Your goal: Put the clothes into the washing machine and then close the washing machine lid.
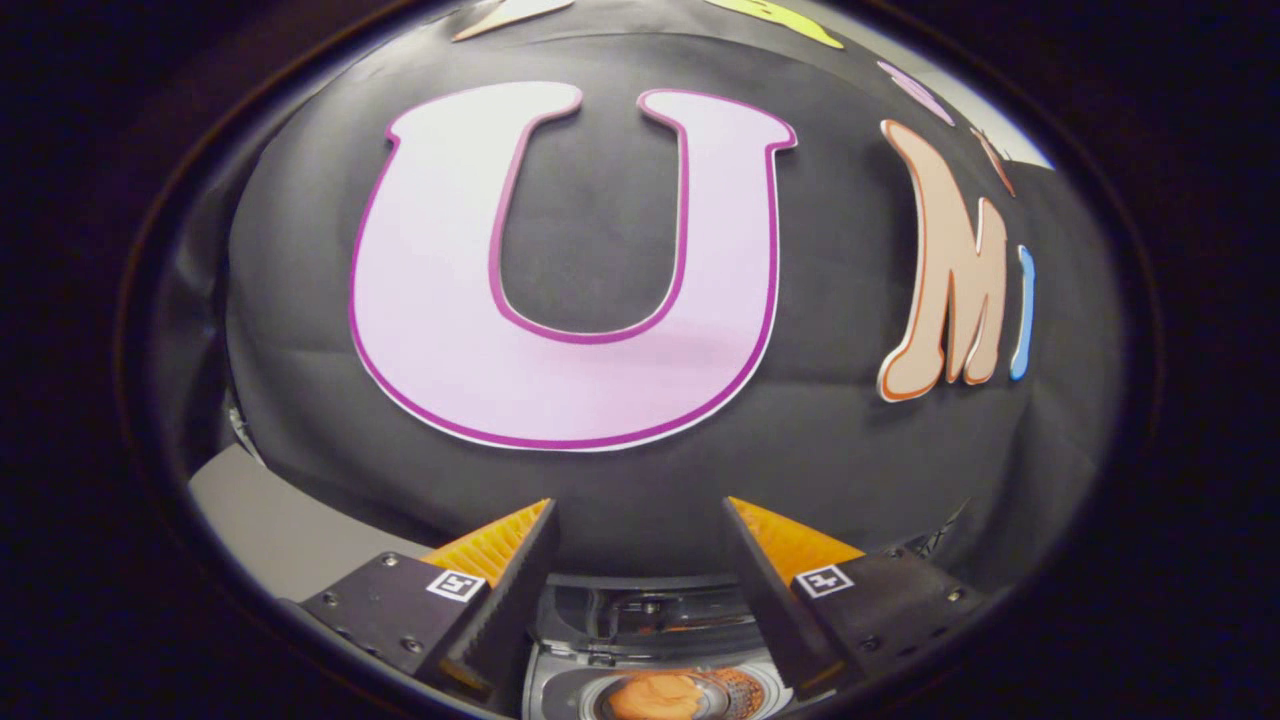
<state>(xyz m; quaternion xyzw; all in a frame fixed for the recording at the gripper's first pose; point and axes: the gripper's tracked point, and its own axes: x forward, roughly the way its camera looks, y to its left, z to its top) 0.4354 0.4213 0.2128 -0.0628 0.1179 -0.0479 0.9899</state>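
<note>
The tool [640,520] hung wide open and empty above the washer [650,640]. Orange clothes [655,695] already lay in the drum, below and between the fingers. The raised lid [650,605] looked light and rigid; its front edge seemed best to push.

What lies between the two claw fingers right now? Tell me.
In the gripper view the claw is open and holds nothing. Low in the gap between its fingers sits the washing machine, with orange clothes in its drum; higher in the gap shows the booth's black cloth wall.
</note>
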